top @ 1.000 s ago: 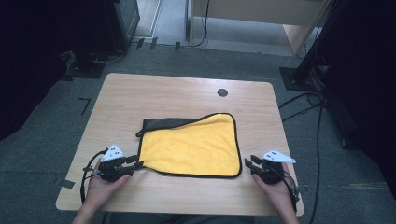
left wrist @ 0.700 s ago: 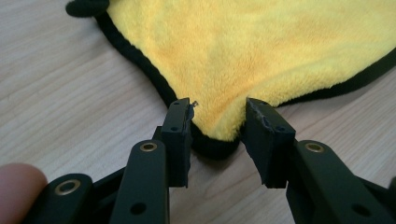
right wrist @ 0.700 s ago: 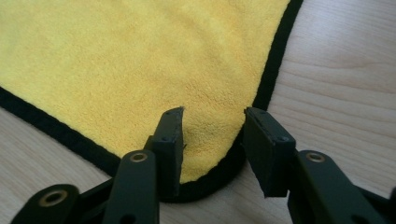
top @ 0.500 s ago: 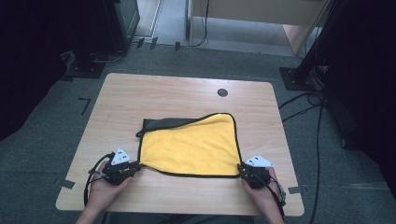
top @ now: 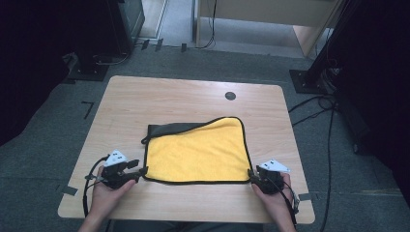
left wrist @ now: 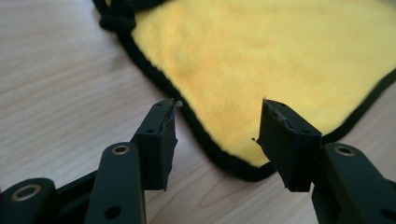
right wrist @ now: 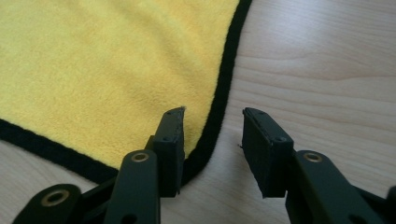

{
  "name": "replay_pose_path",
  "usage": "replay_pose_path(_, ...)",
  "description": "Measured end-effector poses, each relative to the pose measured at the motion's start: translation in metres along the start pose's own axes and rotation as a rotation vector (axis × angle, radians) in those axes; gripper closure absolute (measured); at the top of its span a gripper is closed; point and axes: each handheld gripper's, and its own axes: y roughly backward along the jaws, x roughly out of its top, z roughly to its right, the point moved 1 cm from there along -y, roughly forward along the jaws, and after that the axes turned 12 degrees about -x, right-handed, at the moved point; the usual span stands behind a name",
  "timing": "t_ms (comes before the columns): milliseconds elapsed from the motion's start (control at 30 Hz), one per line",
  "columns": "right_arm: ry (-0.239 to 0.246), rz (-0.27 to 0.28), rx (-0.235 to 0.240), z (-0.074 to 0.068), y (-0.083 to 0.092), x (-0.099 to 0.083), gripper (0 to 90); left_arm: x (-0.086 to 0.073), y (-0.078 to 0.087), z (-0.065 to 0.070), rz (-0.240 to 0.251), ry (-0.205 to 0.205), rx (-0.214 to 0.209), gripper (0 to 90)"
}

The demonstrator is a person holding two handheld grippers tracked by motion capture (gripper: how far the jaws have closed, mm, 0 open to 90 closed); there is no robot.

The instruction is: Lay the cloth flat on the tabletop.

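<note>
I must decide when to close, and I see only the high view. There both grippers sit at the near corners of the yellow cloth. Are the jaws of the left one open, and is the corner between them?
Observer: Yes, the left gripper is open. The near left corner of the yellow cloth lies between its jaws, flat on the wooden table.
Operator: And the right one?
Observer: The right gripper is open too. The black hem of the near right corner runs up between its jaws.
Operator: Is the cloth lifted at either corner?
Observer: No, in both gripper views the corners lie flat on the wood; neither jaw pair pinches anything yet.
</note>
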Motion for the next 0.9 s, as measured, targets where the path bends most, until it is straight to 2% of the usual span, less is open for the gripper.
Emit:
replay_pose_path(33, 0.010, 0.003, -0.001, -0.001, 0.000, 0.000, 57.2, -0.001, -0.005, 0.002, -0.032, -0.027, 0.052, 45.8)
replay_pose_path(67, 0.015, 0.001, -0.004, -0.002, -0.001, 0.000, 56.8, -0.001, -0.006, 0.005, -0.036, -0.039, 0.070, 44.6)
replay_pose_path(100, 0.015, 0.001, -0.006, -0.002, -0.001, 0.000, 55.7, 0.000, -0.006, 0.006, -0.049, -0.045, 0.069, 45.3)
replay_pose_path(200, 0.011, -0.004, -0.003, 0.000, -0.002, -0.001, 51.0, -0.001, -0.003, 0.008, -0.085, -0.105, -0.002, 45.4)
replay_pose_path(267, 0.001, -0.013, 0.005, 0.003, -0.002, -0.001, 48.0, -0.002, -0.001, 0.006, -0.094, -0.126, -0.011, 43.3)
replay_pose_path(400, -0.001, -0.025, 0.009, 0.008, -0.002, -0.001, 46.9, -0.003, 0.003, 0.000, -0.089, -0.103, -0.006, 40.2)
replay_pose_path(500, -0.033, -0.012, 0.016, 0.008, 0.002, 0.000, 49.4, 0.002, 0.006, 0.002, -0.003, -0.049, -0.044, 39.9)
replay_pose_path(533, -0.052, 0.017, 0.027, 0.008, 0.004, 0.002, 51.4, 0.003, 0.006, 0.005, 0.029, -0.028, -0.064, 39.9)
replay_pose_path(567, -0.070, 0.035, 0.043, 0.006, 0.006, 0.003, 54.6, 0.003, 0.006, 0.005, 0.029, -0.028, -0.064, 40.1)
replay_pose_path(600, -0.071, 0.050, 0.051, 0.003, 0.007, 0.005, 58.2, 0.004, 0.001, 0.013, 0.038, -0.054, -0.052, 41.4)
replay_pose_path(633, -0.050, 0.056, 0.050, -0.001, 0.007, 0.005, 61.4, 0.004, -0.003, 0.019, 0.020, -0.094, -0.030, 43.7)
replay_pose_path(667, -0.024, 0.055, 0.046, -0.005, 0.006, 0.005, 64.8, 0.004, -0.003, 0.019, 0.020, -0.094, -0.030, 47.3)
replay_pose_path(700, -0.001, 0.055, 0.050, -0.009, 0.005, 0.004, 67.0, 0.002, -0.009, 0.029, -0.029, -0.176, -0.015, 48.8)
replay_pose_path(733, 0.017, 0.048, 0.062, -0.012, 0.004, 0.002, 69.0, 0.001, -0.013, 0.033, -0.053, -0.197, -0.012, 50.7)
replay_pose_path(767, 0.036, 0.031, 0.075, -0.015, 0.002, 0.000, 71.6, -0.001, -0.015, 0.034, -0.063, -0.207, -0.009, 53.3)
replay_pose_path(833, 0.061, 0.048, 0.065, -0.018, 0.000, -0.004, 72.1, 0.000, -0.015, 0.033, -0.063, -0.175, -0.019, 55.1)
replay_pose_path(900, 0.057, 0.047, 0.070, -0.017, 0.000, -0.004, 72.0, -0.001, -0.015, 0.031, -0.059, -0.159, -0.033, 55.2)
